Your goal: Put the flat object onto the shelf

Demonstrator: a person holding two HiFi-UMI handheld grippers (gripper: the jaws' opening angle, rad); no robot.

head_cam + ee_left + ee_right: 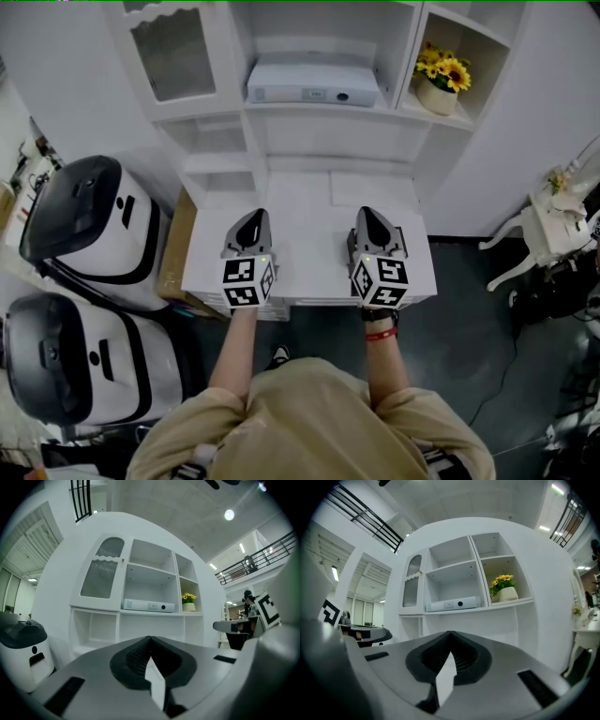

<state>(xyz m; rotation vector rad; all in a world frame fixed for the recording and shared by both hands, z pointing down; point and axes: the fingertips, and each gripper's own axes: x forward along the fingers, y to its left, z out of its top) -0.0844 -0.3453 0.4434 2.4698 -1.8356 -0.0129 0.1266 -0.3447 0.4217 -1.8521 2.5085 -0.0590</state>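
- Person's arms [234, 347] hold both grippers over a white table [309, 253].
- Left gripper [251, 217]: jaws closed together, nothing between.
- Right gripper [367, 214]: the same, empty.
- Flat box [314, 84] lies on the middle shelf [319, 109], beside the flowers [442, 70].

The head view looks steeply down from above, just before the tall white wooden shelf cabinet [319, 111]. Both gripper views sit low and near before that cabinet, tilted upward (left one left of its centre, right one right). All three share the flat white plastic box [314, 82] [149, 605] [452, 603] on it.
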